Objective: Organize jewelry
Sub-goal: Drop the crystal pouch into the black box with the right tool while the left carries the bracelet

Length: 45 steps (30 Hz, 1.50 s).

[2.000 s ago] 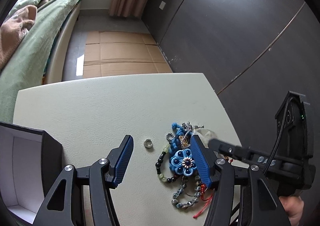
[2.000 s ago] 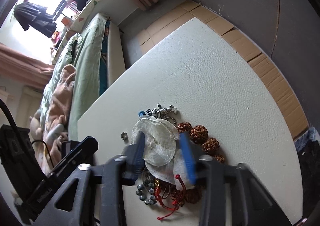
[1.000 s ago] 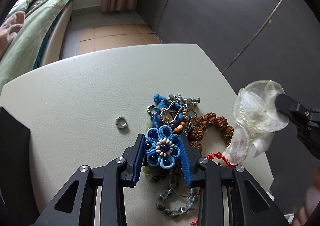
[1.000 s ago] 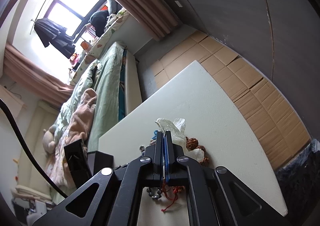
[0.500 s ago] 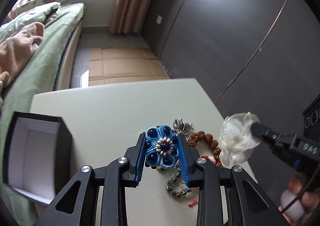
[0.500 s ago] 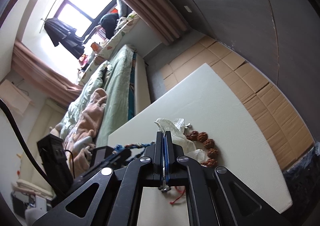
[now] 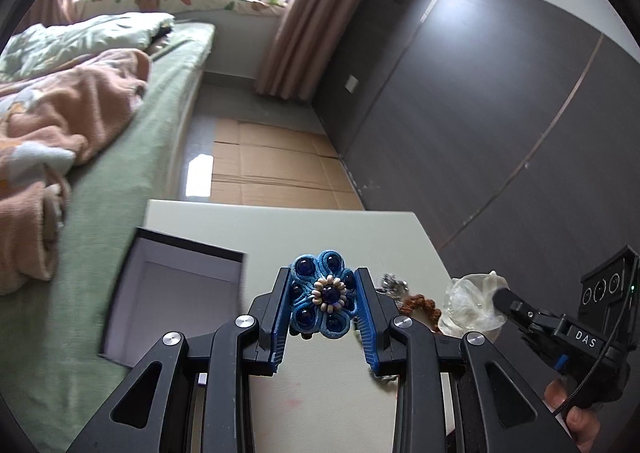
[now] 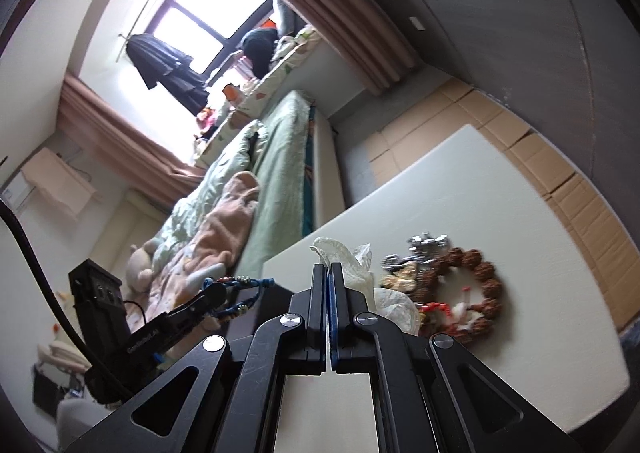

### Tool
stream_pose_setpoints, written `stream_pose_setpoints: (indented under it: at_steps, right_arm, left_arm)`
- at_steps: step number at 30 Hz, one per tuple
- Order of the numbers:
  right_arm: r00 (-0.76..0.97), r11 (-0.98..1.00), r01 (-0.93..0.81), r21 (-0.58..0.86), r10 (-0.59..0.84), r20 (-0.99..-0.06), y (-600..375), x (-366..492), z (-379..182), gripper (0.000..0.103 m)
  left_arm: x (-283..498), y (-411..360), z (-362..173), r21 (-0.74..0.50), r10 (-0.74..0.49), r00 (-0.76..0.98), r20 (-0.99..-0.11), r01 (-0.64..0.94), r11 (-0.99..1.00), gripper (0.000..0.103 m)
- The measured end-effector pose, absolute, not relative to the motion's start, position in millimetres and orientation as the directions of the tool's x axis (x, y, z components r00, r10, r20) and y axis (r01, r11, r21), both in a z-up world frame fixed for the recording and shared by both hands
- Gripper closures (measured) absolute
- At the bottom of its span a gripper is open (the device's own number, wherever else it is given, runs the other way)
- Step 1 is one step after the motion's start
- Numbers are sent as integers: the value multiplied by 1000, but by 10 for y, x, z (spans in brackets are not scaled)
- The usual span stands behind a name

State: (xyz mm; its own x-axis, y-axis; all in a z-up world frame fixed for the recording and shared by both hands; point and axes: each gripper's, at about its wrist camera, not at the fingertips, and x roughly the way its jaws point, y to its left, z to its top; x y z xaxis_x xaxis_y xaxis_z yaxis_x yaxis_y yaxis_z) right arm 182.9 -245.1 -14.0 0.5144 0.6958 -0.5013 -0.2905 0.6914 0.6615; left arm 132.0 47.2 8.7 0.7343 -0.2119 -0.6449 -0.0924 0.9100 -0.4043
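My left gripper [image 7: 323,295] is shut on a blue flower bracelet [image 7: 322,300] and holds it above the white table, just right of an open black box [image 7: 176,293] with a white inside. My right gripper [image 8: 329,273] is shut on a white shell-petal ornament [image 8: 352,257], lifted off the table; it also shows in the left wrist view [image 7: 472,307]. A brown bead bracelet [image 8: 476,281], silver pieces [image 8: 428,241] and red cord [image 8: 434,309] lie in a pile on the table [image 8: 500,193]. The left gripper with the blue bracelet [image 8: 236,295] shows at the left of the right wrist view.
A bed with green sheets and a pink blanket [image 7: 60,121] runs along the table's left side. Cardboard [image 7: 272,169] covers the floor beyond the far edge. A dark wall [image 7: 500,113] stands to the right.
Both grippers closed on their pieces and lifted them off the pile. The left one has since carried the blue flower bracelet up and left, toward the black box.
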Motion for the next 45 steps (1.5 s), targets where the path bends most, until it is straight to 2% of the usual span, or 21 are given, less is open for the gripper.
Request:
stream_pose_setpoints:
  at_steps: [8, 16, 20, 26, 30, 32, 34, 35, 42, 45]
  right_arm:
    - [476, 658, -382, 649, 742, -472, -2010, 1801, 36, 100]
    - [393, 627, -502, 596, 779, -489, -1277, 1835, 241, 100]
    - [354, 572, -517, 637, 820, -450, -1038, 1844, 110, 100]
    - [292, 553, -509, 659, 832, -472, -719, 1892, -134, 100]
    - [271, 528, -504, 684, 848, -455, -605, 1910, -244, 100]
    - [243, 526, -504, 685, 848, -472, -513, 1929, -308, 92]
    - [204, 535, -486, 691, 839, -505, -437, 1963, -377, 48]
    - [208, 547, -468, 694, 832, -515, -451, 1970, -410, 43]
    - [271, 609, -433, 664, 791, -549, -737, 1940, -333, 42]
    - [289, 630, -427, 649, 775, -562, -886, 1901, -294, 42]
  left_arm:
    - [1136, 890, 222, -410, -150, 771, -619, -154, 899, 71]
    - [1034, 1240, 247, -418, -100, 779, -619, -219, 882, 71]
    - [972, 1403, 269, -429, -82, 788, -611, -242, 870, 71]
    - [970, 1551, 232, -447, -75, 783, -617, -271, 852, 71]
    - [975, 1587, 215, -454, -81, 777, -624, -276, 847, 71]
    - [971, 1590, 221, -458, -84, 779, -622, -275, 845, 71]
    - [976, 1585, 213, -459, -87, 777, -624, -273, 845, 71]
    - [978, 1573, 207, -458, -91, 774, -626, -272, 846, 71]
    - [1044, 1456, 142, -453, -126, 742, -659, -258, 853, 70]
    - [1082, 1387, 101, -457, -149, 727, -670, -246, 855, 65]
